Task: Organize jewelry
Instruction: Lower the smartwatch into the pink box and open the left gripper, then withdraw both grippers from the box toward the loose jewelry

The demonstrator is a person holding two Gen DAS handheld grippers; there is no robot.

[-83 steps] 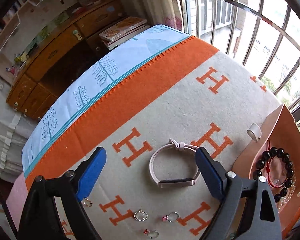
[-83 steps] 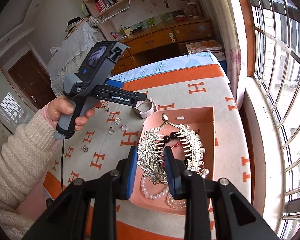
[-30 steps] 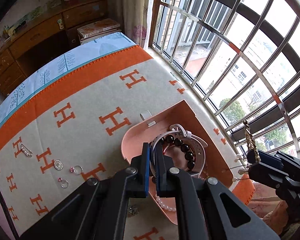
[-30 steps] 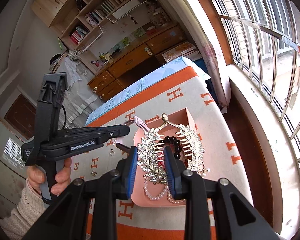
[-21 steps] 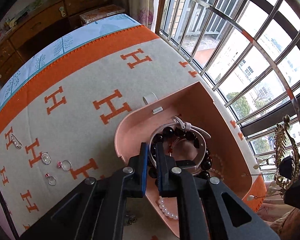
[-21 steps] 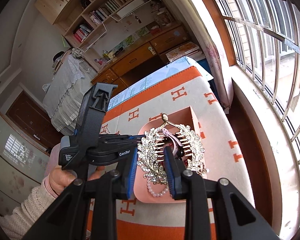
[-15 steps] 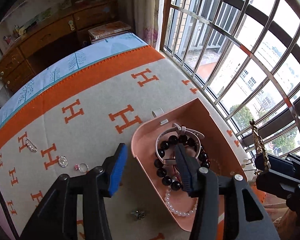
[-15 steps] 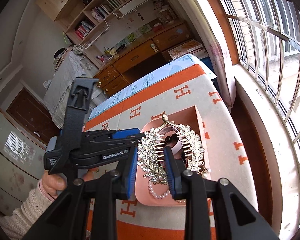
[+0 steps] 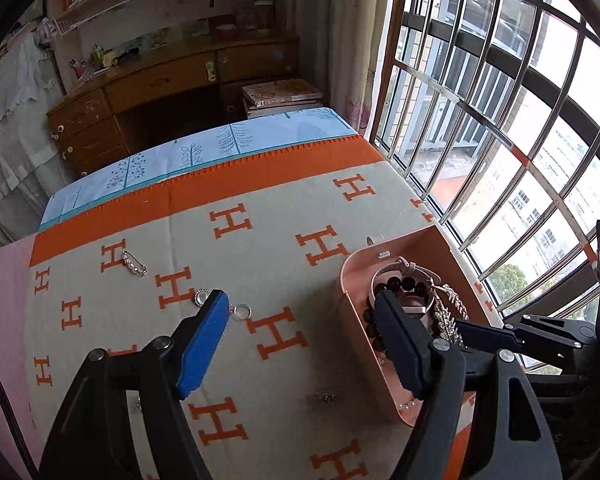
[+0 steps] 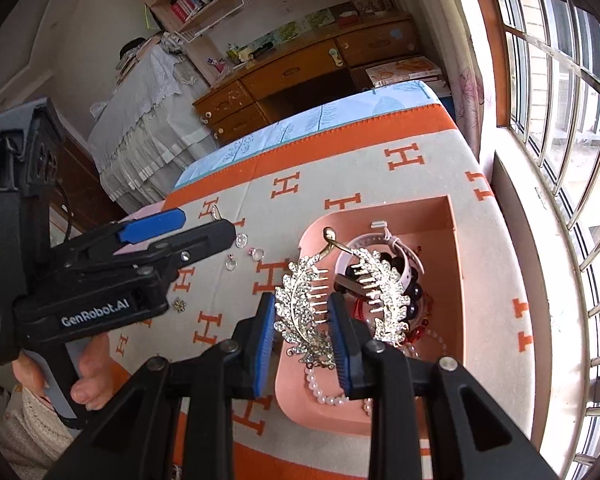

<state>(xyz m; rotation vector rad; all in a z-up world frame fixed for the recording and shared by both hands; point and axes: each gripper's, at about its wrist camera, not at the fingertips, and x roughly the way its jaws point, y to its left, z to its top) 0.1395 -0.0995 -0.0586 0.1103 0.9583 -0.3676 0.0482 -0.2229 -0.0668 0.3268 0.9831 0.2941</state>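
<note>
White lettering "GenRobot.AI" runs along the black side of the left gripper. Orange "H" letters repeat across the cream blanket. Nothing else is legible.

Right gripper clamped on sparkling rhinestone leaf hair comb above pink rectangular tray, left gripper spread wide over orange-patterned blanket

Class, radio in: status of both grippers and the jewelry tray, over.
Left gripper open, empty, above blanket. Right gripper shut on rhinestone leaf hair comb, over pink rectangular tray. Pink watch band and black bead bracelet inside. Rings outside.
</note>
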